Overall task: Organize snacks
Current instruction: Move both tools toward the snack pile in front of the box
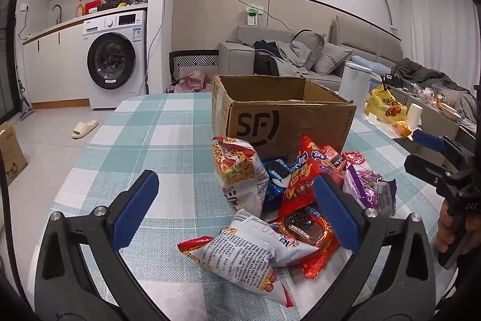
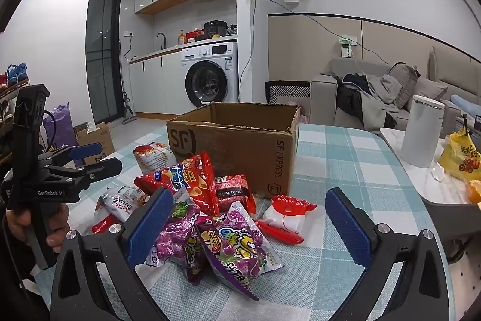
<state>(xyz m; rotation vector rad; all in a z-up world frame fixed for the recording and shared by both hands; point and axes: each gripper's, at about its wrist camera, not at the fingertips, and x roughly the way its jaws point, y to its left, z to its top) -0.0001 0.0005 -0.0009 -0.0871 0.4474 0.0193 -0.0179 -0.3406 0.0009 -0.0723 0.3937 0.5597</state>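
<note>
Snacks (image 1: 270, 200) lay heaped on the checked table (image 1: 144, 134), just in front of an open cardboard box (image 1: 282, 116) marked SF.

Nearest the left claw (image 1: 237, 212), a white-backed packet (image 1: 249, 257) lay flat, touching a red cookie packet (image 1: 306, 230) whose edge passed behind the claw's right finger. Beyond them a noodle-print bag (image 1: 240, 173) stood tilted, with a blue packet (image 1: 275, 173) and a red chip bag (image 1: 303, 173) leaning toward the box wall.

Nearest the right claw (image 2: 255, 221), purple candy bags (image 2: 222, 242) overlapped one another between its fingers, and a white and red packet (image 2: 285, 215) lay just to their right.

Both claws stood wide open, holding nothing, hovering low and pointing toward the box. A hand (image 2: 39, 224) gripped the left claw's handle.

Farther off, a white bin (image 2: 422, 131) and a yellow bag (image 2: 460, 155) sat on a side table, with a sofa (image 1: 300, 53) and washing machine (image 1: 115, 59) behind.
</note>
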